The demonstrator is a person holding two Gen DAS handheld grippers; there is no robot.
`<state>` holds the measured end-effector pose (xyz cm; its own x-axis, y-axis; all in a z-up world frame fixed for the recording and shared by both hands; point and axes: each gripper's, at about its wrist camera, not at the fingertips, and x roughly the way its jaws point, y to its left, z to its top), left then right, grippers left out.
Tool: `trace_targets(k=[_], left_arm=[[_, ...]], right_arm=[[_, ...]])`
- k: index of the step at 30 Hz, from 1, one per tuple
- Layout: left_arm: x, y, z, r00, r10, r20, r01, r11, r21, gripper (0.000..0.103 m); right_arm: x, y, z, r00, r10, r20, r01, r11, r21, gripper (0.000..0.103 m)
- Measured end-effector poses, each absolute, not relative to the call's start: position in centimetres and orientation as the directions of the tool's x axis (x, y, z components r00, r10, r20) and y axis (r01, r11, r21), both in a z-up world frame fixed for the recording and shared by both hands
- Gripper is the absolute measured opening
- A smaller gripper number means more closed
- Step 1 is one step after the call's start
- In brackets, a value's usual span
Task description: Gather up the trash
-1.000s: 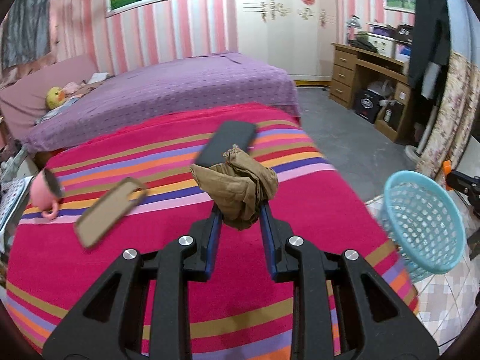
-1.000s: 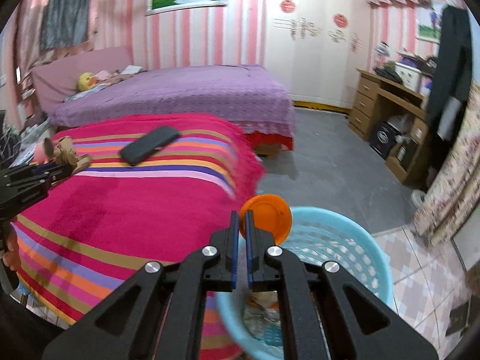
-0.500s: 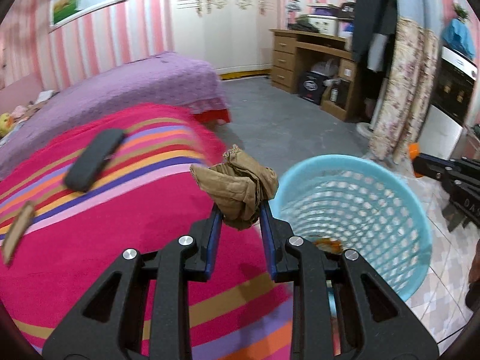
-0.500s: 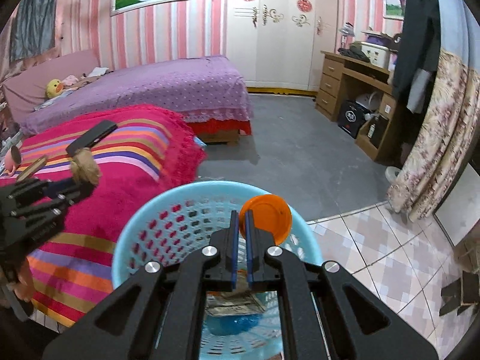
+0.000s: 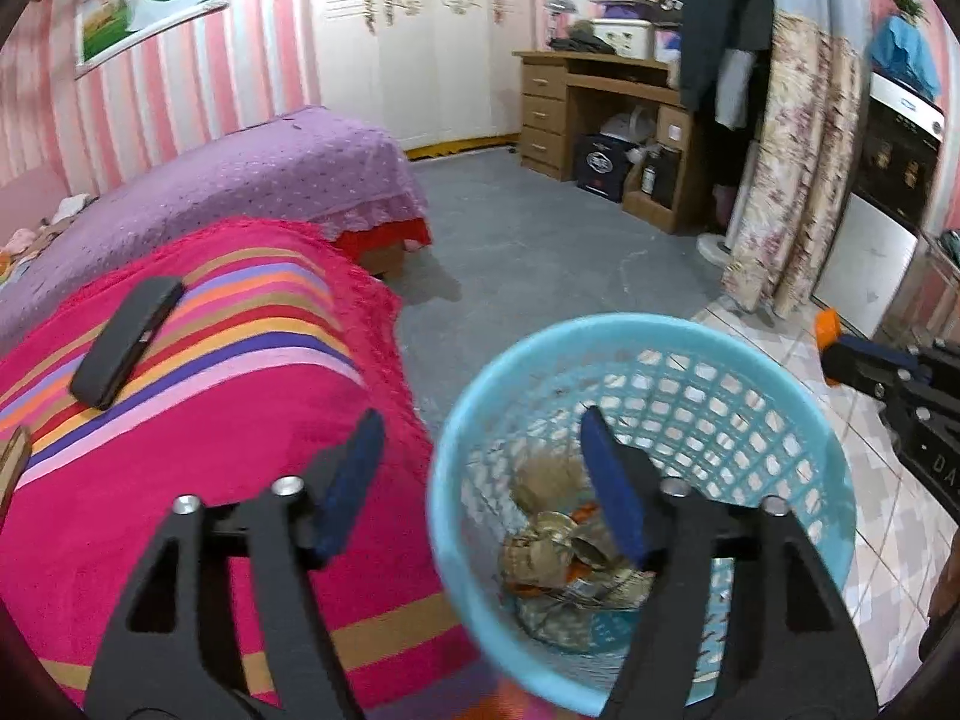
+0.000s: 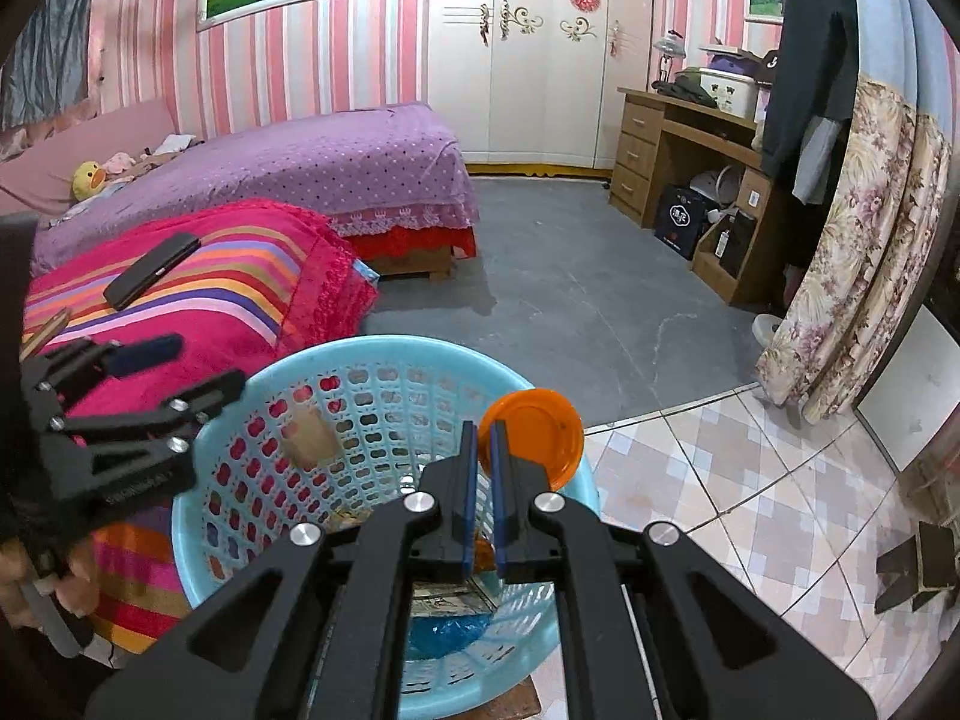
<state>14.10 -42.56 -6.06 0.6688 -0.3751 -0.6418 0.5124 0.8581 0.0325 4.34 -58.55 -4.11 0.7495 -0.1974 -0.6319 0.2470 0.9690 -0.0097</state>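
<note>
Little can be read. On the right gripper (image 5: 825, 354), seen to the right of the left tool, the pale letters "DA" are made out on its black body. Lettering on the dark box (image 6: 681, 222) under the desk stays illegible.

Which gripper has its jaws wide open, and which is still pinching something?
The left gripper is wide open; its jaws have just been opening, with nothing between them. The right gripper is pinched shut on the orange lid above the blue basket.

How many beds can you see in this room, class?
2. The bed with the striped pink blanket stands nearest, beside the blue basket. The purple-covered bed lies behind it, along the striped wall. Others may sit outside the view.
</note>
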Motion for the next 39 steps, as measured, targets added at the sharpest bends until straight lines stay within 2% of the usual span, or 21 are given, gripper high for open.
trace_targets(k=[4, 11, 13, 14, 15, 17, 21, 24, 31, 39], left_arm=[[14.6, -39.6, -5.1, 0.705, -0.341, -0.622, 0.451, 0.893, 0.022, 0.084], [14.2, -34.3, -2.7, 0.766, -0.275, -0.581, 0.362, 0.931, 0.037, 0.093], [13.7, -32.7, -1.9, 0.780, -0.267, -0.566, 0.349, 0.936, 0.040, 0.094], [13.5, -32.0, -1.7, 0.786, -0.262, -0.560, 0.345, 0.938, 0.045, 0.094], [13.2, -31.1, -1.4, 0.795, -0.252, -0.551, 0.335, 0.941, 0.054, 0.094], [12.4, -29.3, -0.8, 0.813, -0.233, -0.533, 0.315, 0.947, 0.067, 0.097], [11.1, -24.8, 0.5, 0.836, -0.205, -0.509, 0.270, 0.961, 0.057, 0.097], [9.9, -21.7, 1.5, 0.855, -0.177, -0.488, 0.228, 0.972, 0.047, 0.097], [5.6, -15.2, 3.5, 0.913, -0.093, -0.398, 0.137, 0.987, 0.084, 0.097], [1.7, -10.8, 3.0, 0.921, -0.068, -0.384, 0.091, 0.995, 0.041, 0.098]], right_arm=[[4.7, -58.6, -4.4, 0.759, -0.178, -0.626, 0.243, 0.970, 0.019, 0.004], [6.2, -57.0, -4.6, 0.764, -0.160, -0.624, 0.229, 0.973, 0.031, 0.007], [6.5, -56.6, -4.4, 0.760, -0.166, -0.628, 0.236, 0.971, 0.030, 0.027], [6.5, -56.4, -4.2, 0.762, -0.174, -0.623, 0.242, 0.970, 0.026, 0.048], [6.3, -56.2, -3.9, 0.770, -0.184, -0.611, 0.250, 0.968, 0.024, 0.059], [6.1, -55.9, -3.2, 0.781, -0.189, -0.596, 0.254, 0.967, 0.027, 0.060], [5.0, -54.5, -1.5, 0.800, -0.213, -0.561, 0.264, 0.964, 0.012, 0.086], [3.5, -52.6, 0.2, 0.829, -0.223, -0.513, 0.260, 0.966, 0.001, 0.095], [0.0, -47.2, 3.3, 0.879, -0.229, -0.418, 0.245, 0.969, -0.016, 0.098], [-3.7, -40.0, 3.2, 0.910, -0.177, -0.375, 0.173, 0.984, -0.043, 0.098]])
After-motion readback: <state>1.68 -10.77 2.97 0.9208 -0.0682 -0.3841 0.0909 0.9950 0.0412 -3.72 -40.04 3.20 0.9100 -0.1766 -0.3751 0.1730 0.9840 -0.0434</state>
